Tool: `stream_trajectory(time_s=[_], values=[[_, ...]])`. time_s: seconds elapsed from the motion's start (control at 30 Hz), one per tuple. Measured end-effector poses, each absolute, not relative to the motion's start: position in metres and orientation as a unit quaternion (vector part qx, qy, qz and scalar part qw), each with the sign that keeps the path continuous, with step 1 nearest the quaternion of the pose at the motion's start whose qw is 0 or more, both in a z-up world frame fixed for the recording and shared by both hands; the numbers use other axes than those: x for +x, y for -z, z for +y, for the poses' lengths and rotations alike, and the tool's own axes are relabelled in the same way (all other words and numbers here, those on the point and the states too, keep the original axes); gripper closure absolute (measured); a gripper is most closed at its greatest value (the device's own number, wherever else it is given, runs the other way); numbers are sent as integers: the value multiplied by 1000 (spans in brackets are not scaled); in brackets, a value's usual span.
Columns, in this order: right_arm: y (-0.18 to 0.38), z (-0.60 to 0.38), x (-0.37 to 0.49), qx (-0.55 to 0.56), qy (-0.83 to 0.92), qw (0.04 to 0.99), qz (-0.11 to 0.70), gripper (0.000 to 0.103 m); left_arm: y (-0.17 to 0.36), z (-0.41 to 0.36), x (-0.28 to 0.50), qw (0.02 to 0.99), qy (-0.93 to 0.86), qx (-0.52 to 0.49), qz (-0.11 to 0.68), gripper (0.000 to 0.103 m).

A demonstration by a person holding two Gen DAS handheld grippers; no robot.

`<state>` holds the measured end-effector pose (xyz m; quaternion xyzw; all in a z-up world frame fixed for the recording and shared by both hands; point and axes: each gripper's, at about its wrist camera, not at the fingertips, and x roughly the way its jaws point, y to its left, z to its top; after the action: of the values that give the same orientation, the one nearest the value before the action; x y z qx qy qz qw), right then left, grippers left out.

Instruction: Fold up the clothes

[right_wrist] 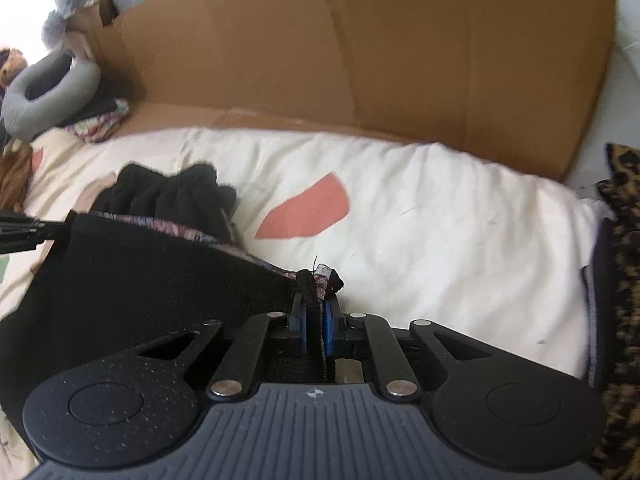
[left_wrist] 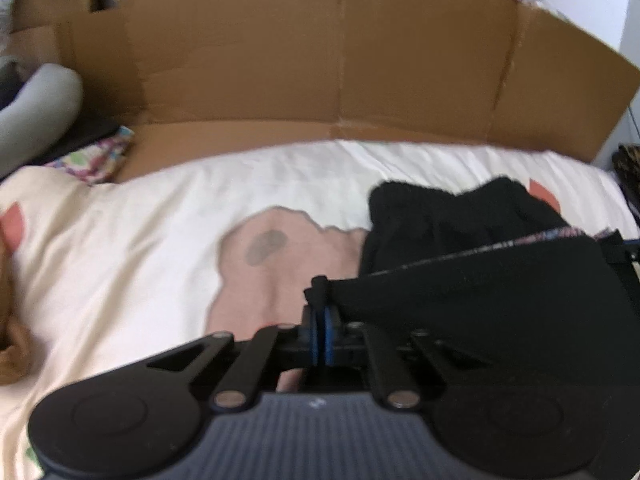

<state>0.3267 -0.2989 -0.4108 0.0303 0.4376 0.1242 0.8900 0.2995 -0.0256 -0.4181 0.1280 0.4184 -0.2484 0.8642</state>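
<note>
Left wrist view. The left tongs (left_wrist: pixel 323 316) are clamped on one corner of a black garment (left_wrist: pixel 480 280), whose edge, showing a patterned lining, runs taut to the right toward the other tongs at the frame edge; the rest of the cloth lies bunched on the bed (left_wrist: pixel 140 260), right of centre. To fold well, both corners should probably rise together, level, with the edge kept tight so that the body hangs free and can be laid flat.

Right wrist view. The right tongs (right_wrist: pixel 316 320) are clamped on the opposite corner of the black garment (right_wrist: pixel 160 280); the cloth stretches left to the left tongs (right_wrist: pixel 24 232), seen at the far left. The grip looks shallow, so a sharp pull could slip the hem.

Surface and room. The bed carries a cream cover with salmon and pink patches. A brown cardboard sheet (right_wrist: pixel 360 60) stands along its far side. A grey neck pillow (right_wrist: pixel 48 84) lies far left; leopard-print fabric (right_wrist: pixel 620 280) lies at the right edge.
</note>
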Motion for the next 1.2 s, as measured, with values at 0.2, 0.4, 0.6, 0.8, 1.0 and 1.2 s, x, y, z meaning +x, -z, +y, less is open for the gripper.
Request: stream_trajectory(time_s=[0.2, 0.4, 0.6, 0.8, 1.0, 1.2], values=[[389, -305, 318, 44, -121, 904, 409, 96, 395, -17, 297, 877, 245, 126, 394, 99], [366, -304, 320, 56, -125, 914, 381, 96, 381, -14, 303, 889, 230, 115, 378, 99], [360, -298, 337, 48, -120, 918, 376, 96, 376, -20, 319, 897, 220, 109, 367, 99], [368, -297, 355, 38, -105, 914, 391, 96, 381, -32, 333, 895, 224, 117, 366, 99], [380, -296, 368, 32, -92, 907, 409, 96, 391, -42, 343, 893, 219, 117, 376, 99], [391, -295, 379, 25, -83, 903, 420, 96, 398, -50, 352, 890, 219, 123, 381, 99]])
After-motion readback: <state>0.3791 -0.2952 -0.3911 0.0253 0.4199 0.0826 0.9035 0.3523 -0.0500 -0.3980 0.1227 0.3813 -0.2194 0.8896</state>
